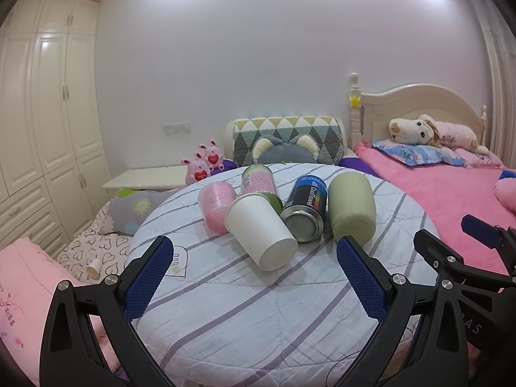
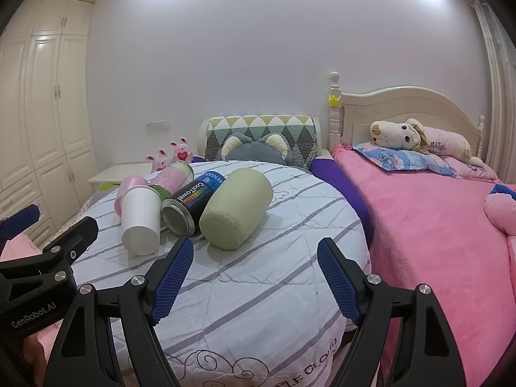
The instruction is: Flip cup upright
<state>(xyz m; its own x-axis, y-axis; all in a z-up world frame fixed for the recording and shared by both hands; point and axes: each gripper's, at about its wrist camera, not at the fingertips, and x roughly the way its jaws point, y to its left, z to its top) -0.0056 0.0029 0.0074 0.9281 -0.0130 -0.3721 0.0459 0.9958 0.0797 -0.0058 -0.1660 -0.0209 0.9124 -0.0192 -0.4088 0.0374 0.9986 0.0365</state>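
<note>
Hovering short of the pile, nothing grasped yet — I judge this the approach step. Left gripper [image 1: 254,267] and right gripper [image 2: 254,271] both spread wide, holding nothing. White paper cup [image 1: 261,230] lies on its side on the striped quilt [image 1: 245,316], base toward me, mouth against the others. Next move calls for closing across its wall, then tipping the base down. Crowding it: pink cup [image 1: 216,206] left, blue can [image 1: 304,211] touching right, green cup [image 1: 352,206] beyond, tall pink-and-green tumbler [image 1: 258,180] behind — any may roll.
</note>
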